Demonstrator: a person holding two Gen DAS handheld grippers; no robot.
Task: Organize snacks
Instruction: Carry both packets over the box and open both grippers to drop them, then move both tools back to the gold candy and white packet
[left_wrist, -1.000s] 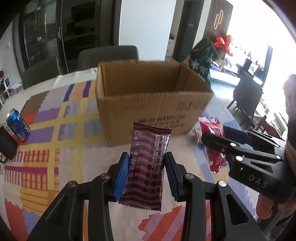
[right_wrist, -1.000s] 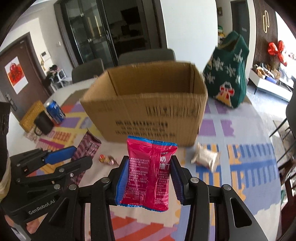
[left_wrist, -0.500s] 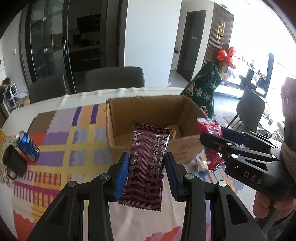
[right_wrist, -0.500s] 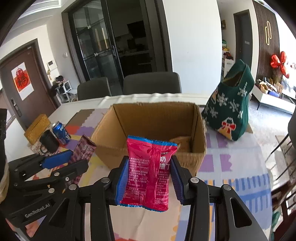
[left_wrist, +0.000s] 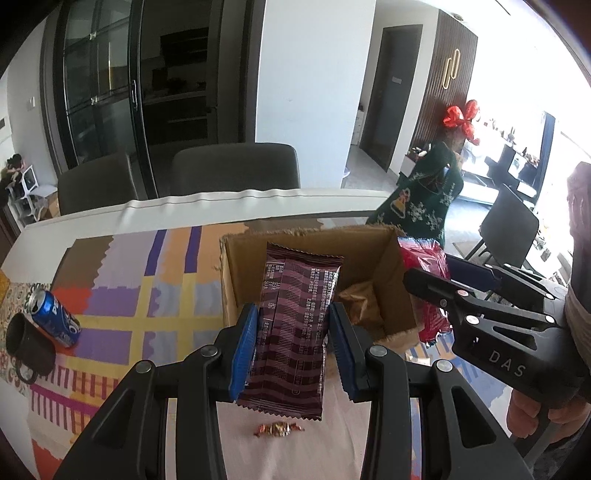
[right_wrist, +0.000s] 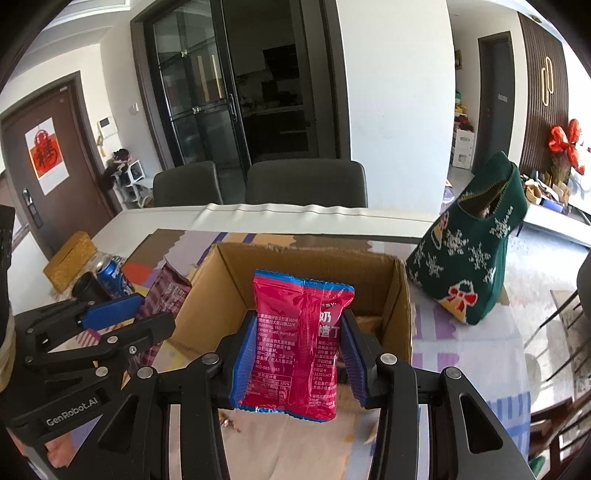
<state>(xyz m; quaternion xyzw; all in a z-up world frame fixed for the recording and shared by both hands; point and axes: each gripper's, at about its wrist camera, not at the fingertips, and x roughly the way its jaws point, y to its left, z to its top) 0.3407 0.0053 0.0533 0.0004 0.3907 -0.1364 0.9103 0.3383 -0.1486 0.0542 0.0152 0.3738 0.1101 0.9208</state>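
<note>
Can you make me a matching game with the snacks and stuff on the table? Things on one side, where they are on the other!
Things:
1. dark maroon striped snack wrapper
2. bright pink snack bag
3. blue soda can
4. small gold-wrapped candy

Places:
A. lying on the tablecloth near the camera
B. in the right gripper
C. beside a black mug
D. in the left gripper

Pairs: 1-D, 2-B, 3-C, 4-A

Your left gripper (left_wrist: 291, 349) and right gripper (right_wrist: 297, 352): black skeletal frames, silver screw heads at the pivots, ribbed blue pads (left_wrist: 243, 347). Left body lettered "GenRobot.AI", right "DAS", both white. Beige cuff (left_wrist: 578, 314) at your right wrist.
</note>
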